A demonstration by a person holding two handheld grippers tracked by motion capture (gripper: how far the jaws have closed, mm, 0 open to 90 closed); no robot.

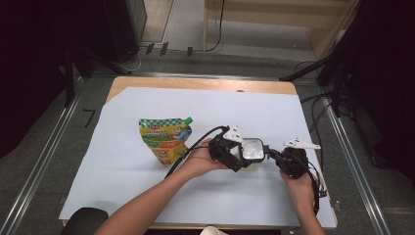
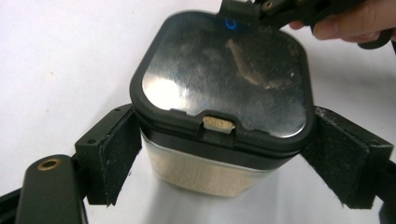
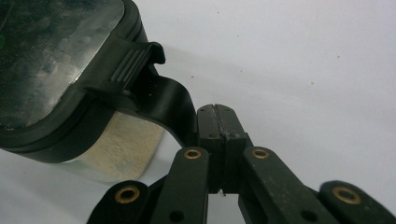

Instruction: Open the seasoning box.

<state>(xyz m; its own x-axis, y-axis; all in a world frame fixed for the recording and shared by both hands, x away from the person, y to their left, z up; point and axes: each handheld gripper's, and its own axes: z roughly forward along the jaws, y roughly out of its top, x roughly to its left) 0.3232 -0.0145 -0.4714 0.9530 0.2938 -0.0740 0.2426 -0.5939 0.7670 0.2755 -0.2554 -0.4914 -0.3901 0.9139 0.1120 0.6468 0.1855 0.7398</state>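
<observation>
Left gripper view, left gripper (image 2: 219, 154) clamping squarish glossy-lidded canister (image 2: 224, 93) (powder inside), right gripper (image 3: 217, 121) pinched shut.

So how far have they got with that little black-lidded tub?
Done: the left gripper has its jaws around the tub, steadying it on the white sheet. In hand: the right gripper, shut, presses against the lid's latch. Left: the lid sits closed, so opening it remains.

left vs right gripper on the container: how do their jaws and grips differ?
The left gripper has jaws spread around the container body, one pad on each side. The right gripper has jaws pressed together at the lid's black latch, not the body. Both are hand-held and black-jawed, working the same container.
</observation>
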